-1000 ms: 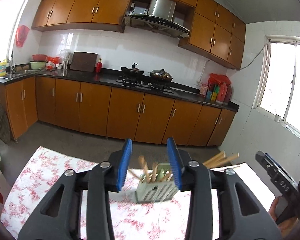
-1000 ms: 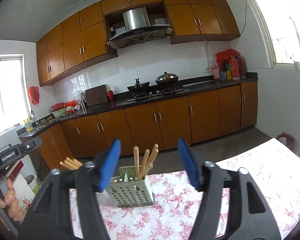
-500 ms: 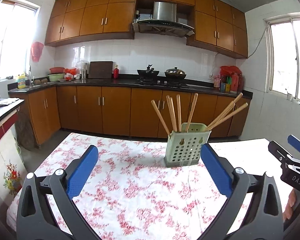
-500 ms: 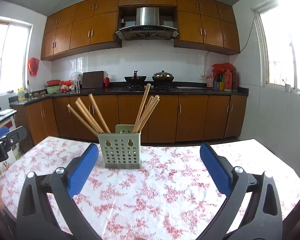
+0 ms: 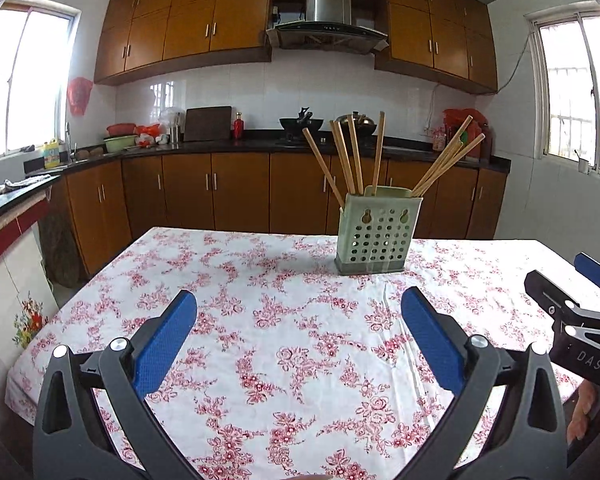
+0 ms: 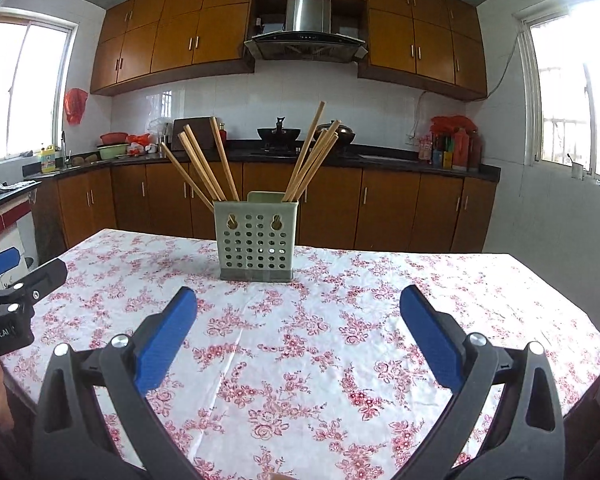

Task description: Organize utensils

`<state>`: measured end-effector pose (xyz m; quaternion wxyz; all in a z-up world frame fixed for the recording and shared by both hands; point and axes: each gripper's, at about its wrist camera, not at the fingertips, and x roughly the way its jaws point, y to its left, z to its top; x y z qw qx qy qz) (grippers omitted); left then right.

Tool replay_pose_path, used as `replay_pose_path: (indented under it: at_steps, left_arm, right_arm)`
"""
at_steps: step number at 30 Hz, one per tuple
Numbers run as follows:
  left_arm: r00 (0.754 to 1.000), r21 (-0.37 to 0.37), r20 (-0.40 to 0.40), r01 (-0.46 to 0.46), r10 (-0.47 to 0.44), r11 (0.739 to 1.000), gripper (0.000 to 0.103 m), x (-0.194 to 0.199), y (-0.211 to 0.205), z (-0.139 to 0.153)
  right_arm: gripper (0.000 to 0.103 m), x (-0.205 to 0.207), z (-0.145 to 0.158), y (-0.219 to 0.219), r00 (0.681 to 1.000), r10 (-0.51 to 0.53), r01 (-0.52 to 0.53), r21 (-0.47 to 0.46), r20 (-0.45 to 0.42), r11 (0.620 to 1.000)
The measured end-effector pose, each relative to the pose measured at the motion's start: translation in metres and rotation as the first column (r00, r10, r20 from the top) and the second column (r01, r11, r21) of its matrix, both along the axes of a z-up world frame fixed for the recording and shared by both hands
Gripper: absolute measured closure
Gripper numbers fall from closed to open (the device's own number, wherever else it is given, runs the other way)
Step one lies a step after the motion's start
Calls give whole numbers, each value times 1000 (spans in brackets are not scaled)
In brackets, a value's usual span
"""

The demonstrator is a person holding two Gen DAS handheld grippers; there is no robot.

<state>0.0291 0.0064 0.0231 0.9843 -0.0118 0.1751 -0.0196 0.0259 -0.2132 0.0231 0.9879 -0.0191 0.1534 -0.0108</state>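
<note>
On a table [image 5: 228, 280] under a white cloth printed with red flowers stands a pale green perforated holder [image 5: 378, 234], upright, toward the far side. Wooden chopsticks [image 5: 352, 156] lean out of it in two bunches: in the left wrist view four fan up from its left compartment and a few tilt right from the other end.

The left gripper [image 5: 298, 312] hangs low over the near part of the cloth, its blue pads spread wide with nothing between them; its jaws have just been opening. The right gripper [image 6: 298, 308] is likewise gaping and empty, its jaws also freshly opened, and the holder [image 6: 256, 236] sits well beyond its tips, touching neither. Each gripper shows at the edge of the other's view.

Behind the table runs a dark counter [image 6: 400, 158] over brown cabinets, with pots on a stove [image 6: 280, 134]
</note>
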Motion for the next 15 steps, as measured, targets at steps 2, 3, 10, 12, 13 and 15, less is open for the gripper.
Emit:
replay_pose_path:
  at_steps: [2,3,10,12,13,15]
  left_arm:
    - [1000,-1,-6,-4,4,1000,2,-1,0,-5]
    - [1000,0,-5,-5,5,1000,2,-3,1,-8]
    - [1000,16,23,-3,3,1000,2,-10,-4,-12]
    - [1000,13,23,0,0,1000,2,-9,-4,-12]
    - [1000,10,20,0,-1,1000,2,-9,-4,-13]
    - [1000,6,17,2,-2,1000,2,-9,-4,-14]
  right_arm:
    - [4,-2,-6,-1,1000,-4,4,11,-10,1000]
    - [4,-3,-8,-2,1000,-5,6,19,-14,1000]
    - [4,-6,-13,-1,1000,-16,16,17,5,1000]
    - [4,-7,-13,0,1000,-14,14,12,6,1000]
    - [4,-8,-14,0,1000,-13,13,10,6,1000]
    - [4,-9,-15,1,1000,-8,8,4,3,1000]
